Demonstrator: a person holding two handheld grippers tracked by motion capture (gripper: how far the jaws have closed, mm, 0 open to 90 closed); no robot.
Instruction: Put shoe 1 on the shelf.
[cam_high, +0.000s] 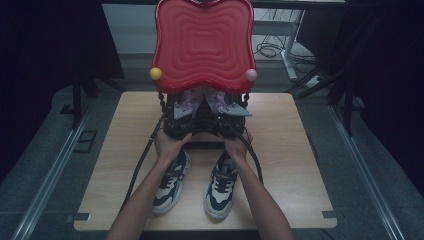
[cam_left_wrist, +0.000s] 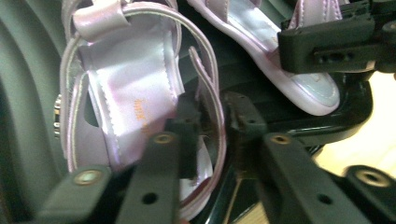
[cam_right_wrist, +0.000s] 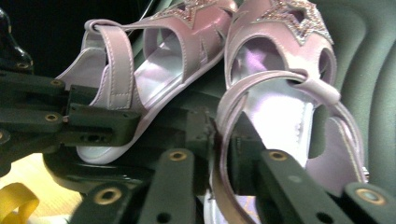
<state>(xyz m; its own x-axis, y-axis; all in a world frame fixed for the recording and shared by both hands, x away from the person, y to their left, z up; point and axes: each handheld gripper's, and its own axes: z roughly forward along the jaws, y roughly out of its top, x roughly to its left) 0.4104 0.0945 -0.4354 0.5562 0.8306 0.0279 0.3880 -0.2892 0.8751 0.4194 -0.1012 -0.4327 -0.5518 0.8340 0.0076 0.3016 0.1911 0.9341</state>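
2 grippers pinch a pair of lilac sandals under a red tray

seen from above, a pale wooden table (cam_high: 295, 150) stands on a grey carpeted floor (cam_high: 45, 165) in a dim room with dark curtains (cam_high: 45, 45) at both sides. a metal rail (cam_high: 50, 175) runs along the floor at the left, and loose cables (cam_high: 270, 50) lie on the floor behind the table near a white desk leg (cam_high: 290, 45).

a large red tray (cam_high: 202, 42) with wavy ridges stands upright and tilted at the far edge of the table, with a yellow ball (cam_high: 156, 74) and a pink ball (cam_high: 251, 75) at its lower corners. it belongs to a dark rack (cam_high: 205, 132) beneath it.

2 bare forearms reach in from the bottom. the left gripper (cam_left_wrist: 212, 126) is clamped on the thin heel strap of one lilac sandal (cam_left_wrist: 126, 88). the right gripper (cam_right_wrist: 219, 140) is clamped the same way on the strap of the other lilac sandal (cam_right_wrist: 280, 79), which has a glittery star on its toe. both sandals sit side by side on the rack, just under the tray, heels toward the person.

nearer the person, a pair of white and navy trainers (cam_high: 172, 182) rests on the table between the forearms, toes toward the person.
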